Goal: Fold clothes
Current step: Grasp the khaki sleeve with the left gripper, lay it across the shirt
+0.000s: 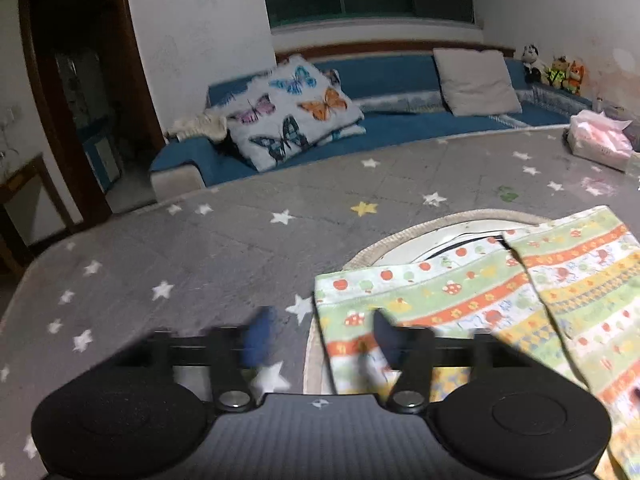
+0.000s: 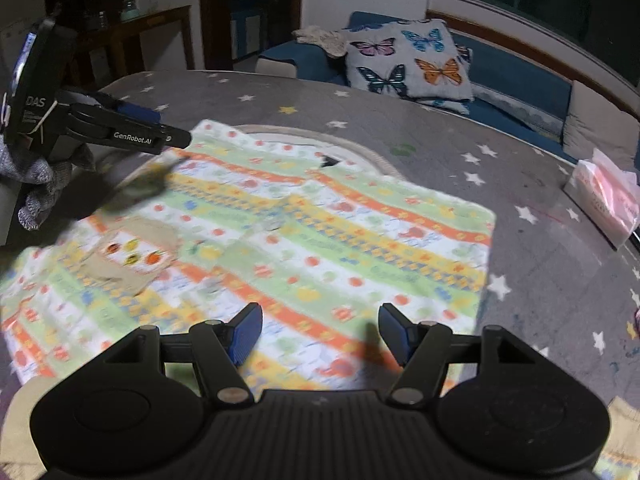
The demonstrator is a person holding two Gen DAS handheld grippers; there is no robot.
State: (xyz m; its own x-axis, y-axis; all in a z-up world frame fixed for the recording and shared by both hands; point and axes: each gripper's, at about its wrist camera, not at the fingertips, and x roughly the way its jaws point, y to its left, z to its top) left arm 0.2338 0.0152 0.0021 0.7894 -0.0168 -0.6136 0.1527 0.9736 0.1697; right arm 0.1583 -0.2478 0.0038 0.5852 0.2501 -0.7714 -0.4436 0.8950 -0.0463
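Observation:
A child's garment [image 2: 304, 240] with orange, green and yellow striped print lies spread flat on a grey star-patterned table cover [image 2: 540, 264]; a beige pocket patch [image 2: 128, 256] shows at its left. My right gripper [image 2: 318, 332] is open and empty just above the garment's near edge. My left gripper [image 1: 320, 336] is open and empty over the garment's left edge [image 1: 460, 300]; it also shows from the side in the right wrist view [image 2: 176, 136], over the garment's far left corner.
A round cream mat [image 1: 436, 228] lies under the garment. A pink tissue pack [image 2: 608, 196] sits at the table's right. Behind the table are a blue sofa [image 1: 400, 120], a butterfly cushion [image 1: 292, 112] and plush toys [image 1: 556, 70].

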